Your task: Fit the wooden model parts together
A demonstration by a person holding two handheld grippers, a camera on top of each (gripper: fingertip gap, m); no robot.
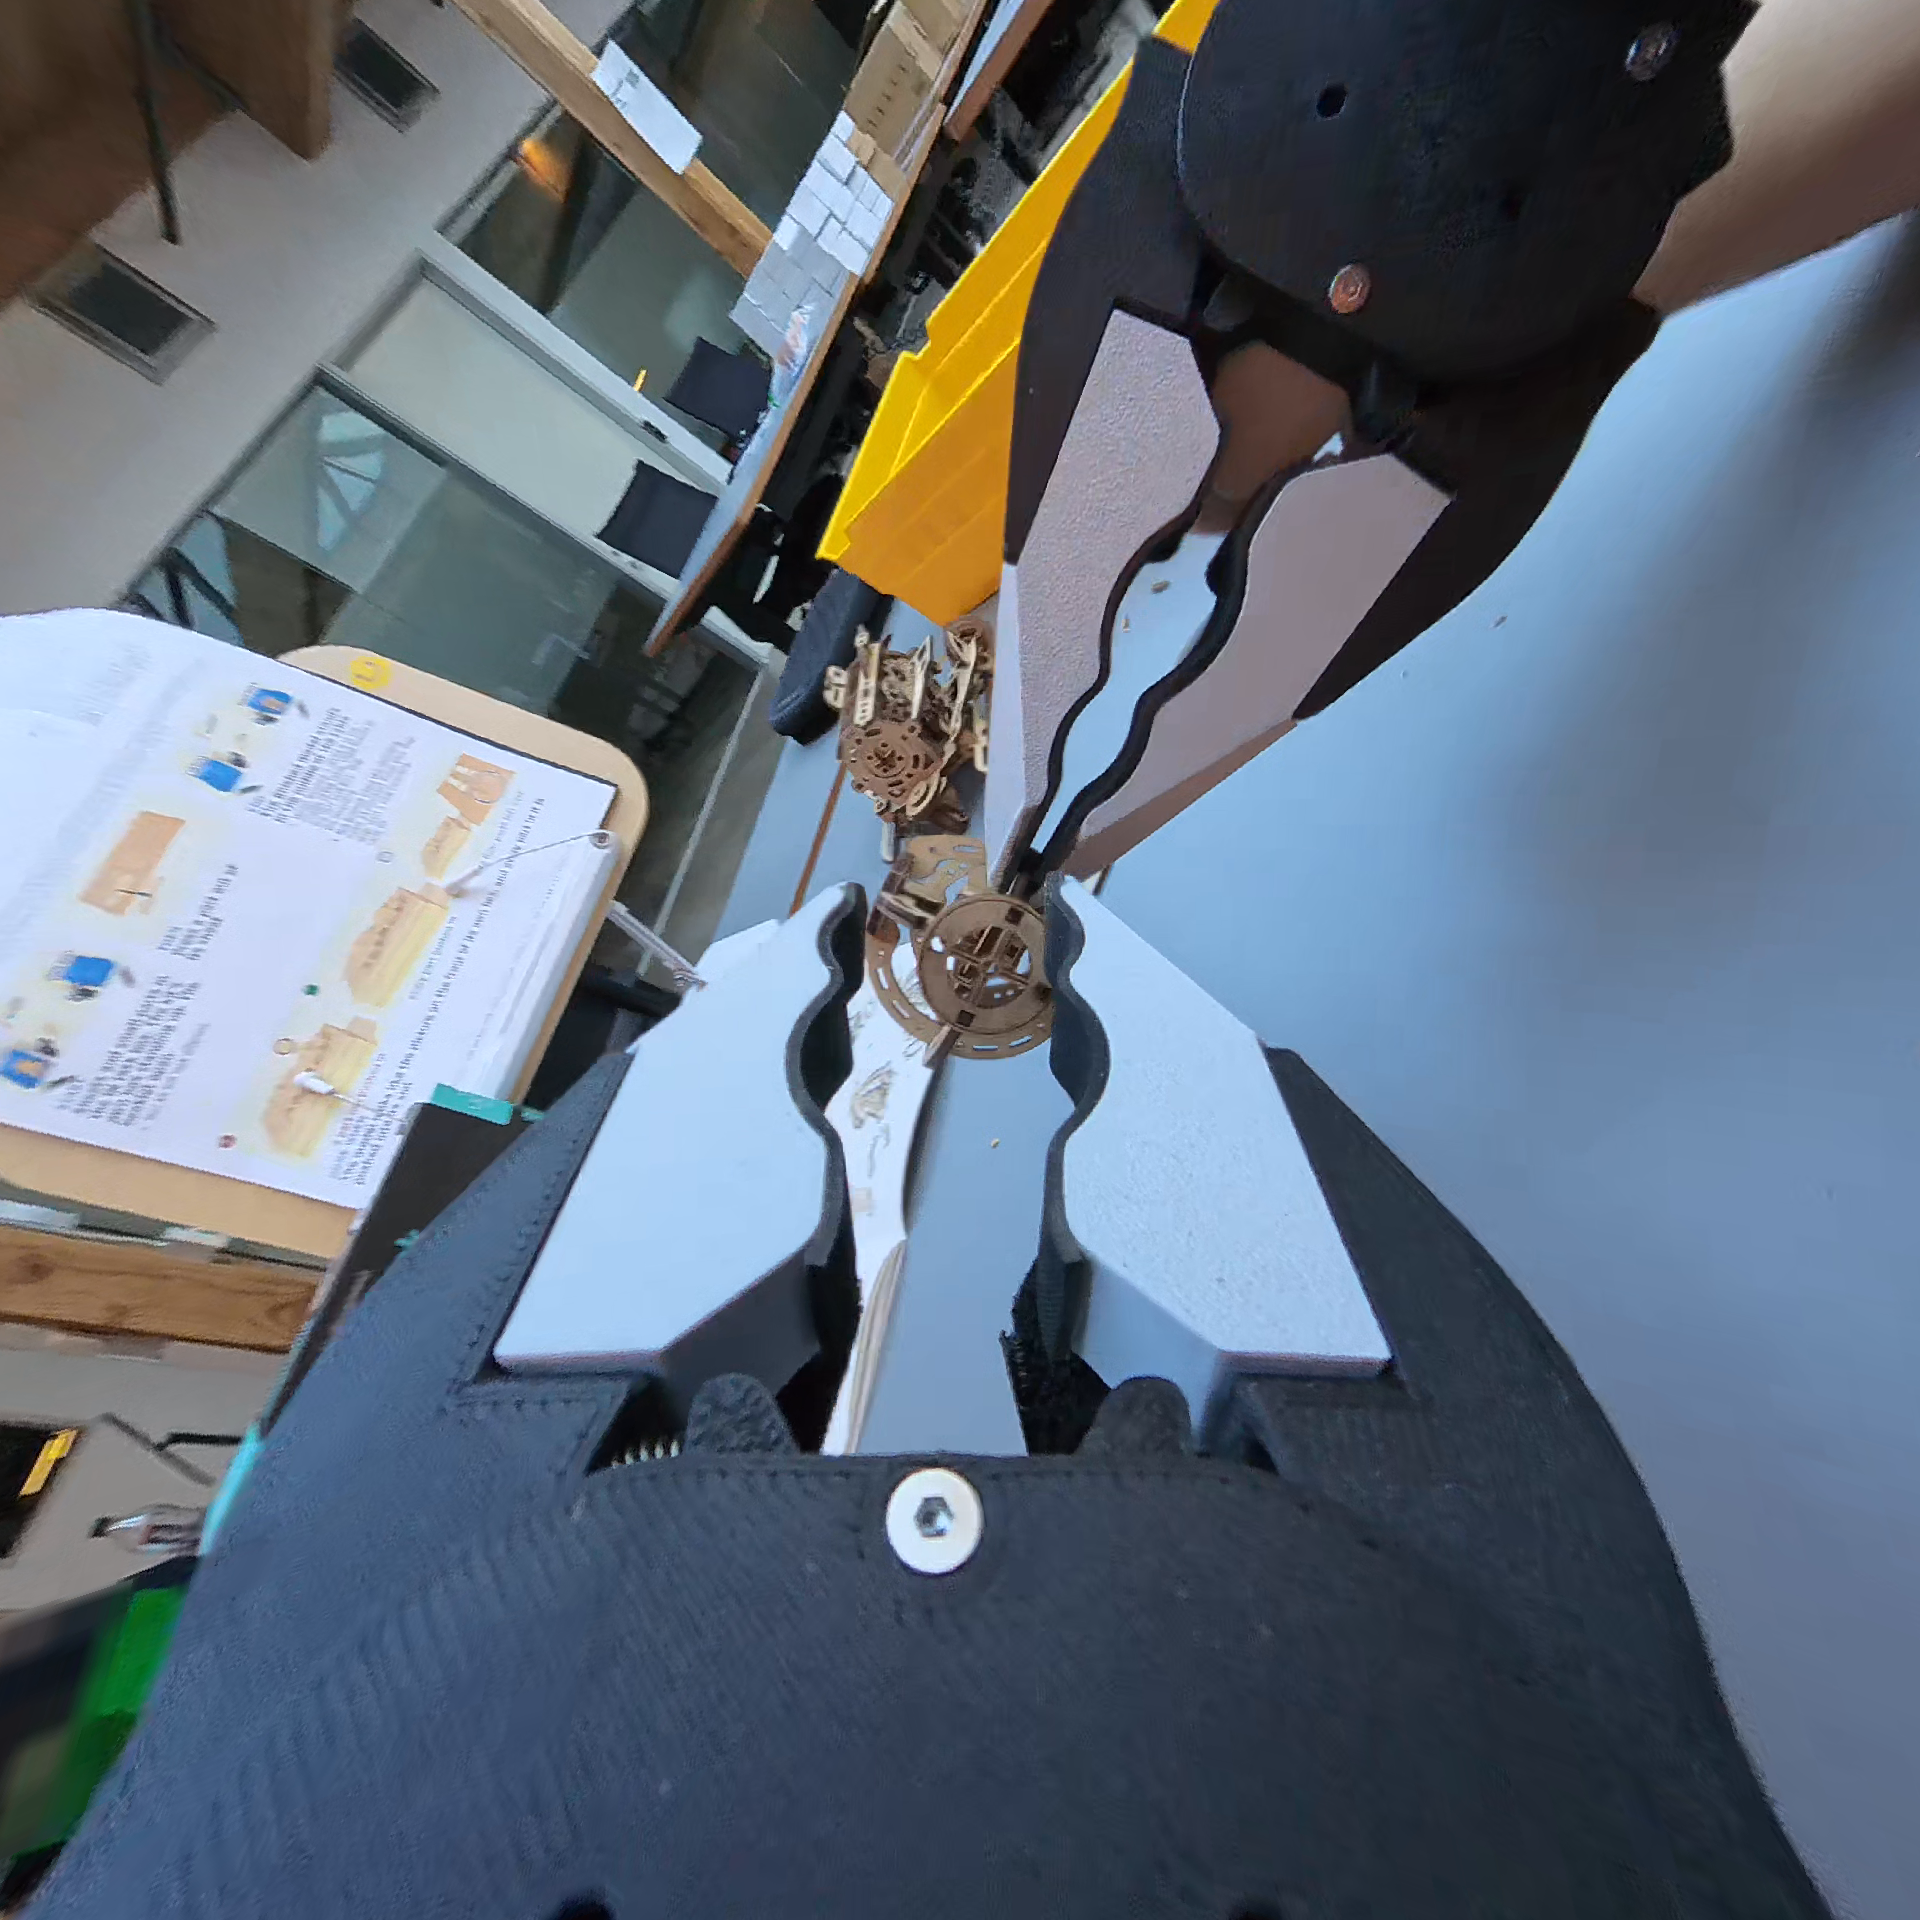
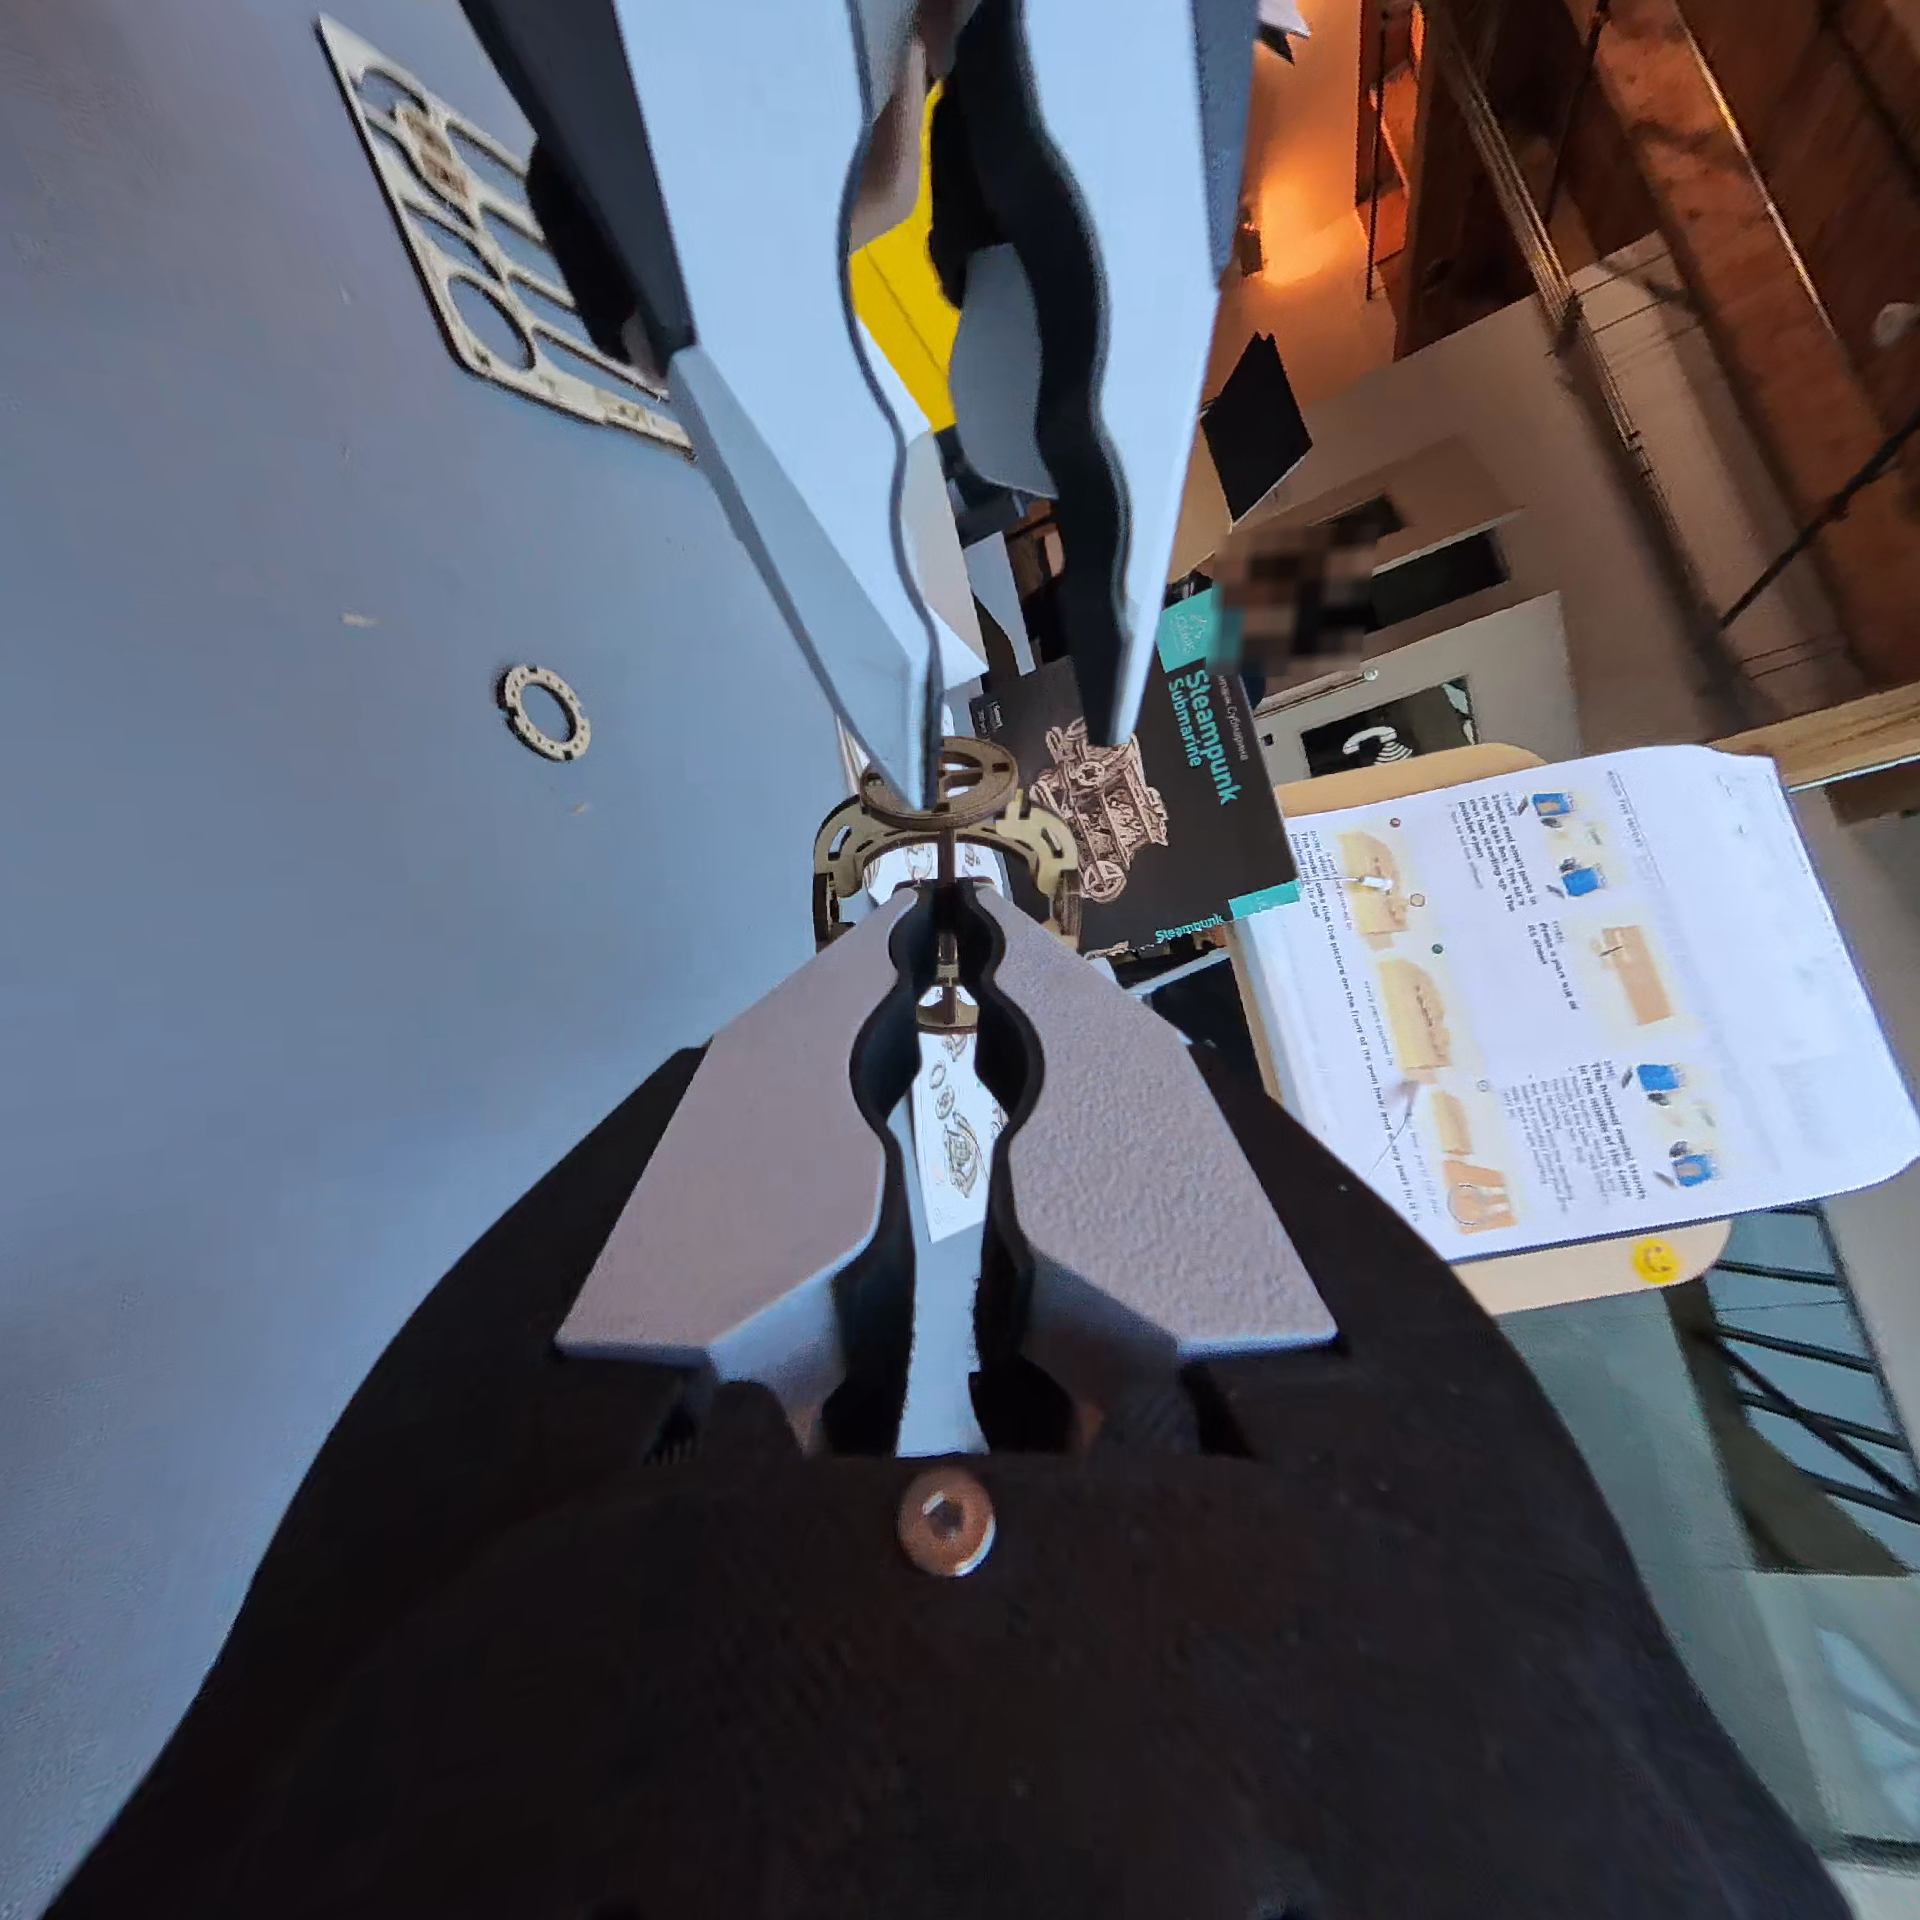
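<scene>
Thin laser-cut wooden wheel assembly [image 1: 977, 977] hung above the grey table [image 1: 1558, 1039], pinched by the right gripper [image 2: 940, 914]; left gripper [image 1: 961, 914] stood parted around it, one wavy pad touching. Built wooden model [image 1: 909, 727], yellow bin [image 1: 935, 457] behind; instruction sheet [image 2: 1558, 997] beside

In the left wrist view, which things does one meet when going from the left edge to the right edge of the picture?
Instruction sheet on its wooden board → left gripper at the wooden wheel assembly, with the larger wooden model farther off above it → right gripper, reaching down from the upper right → bare grey table.
</scene>
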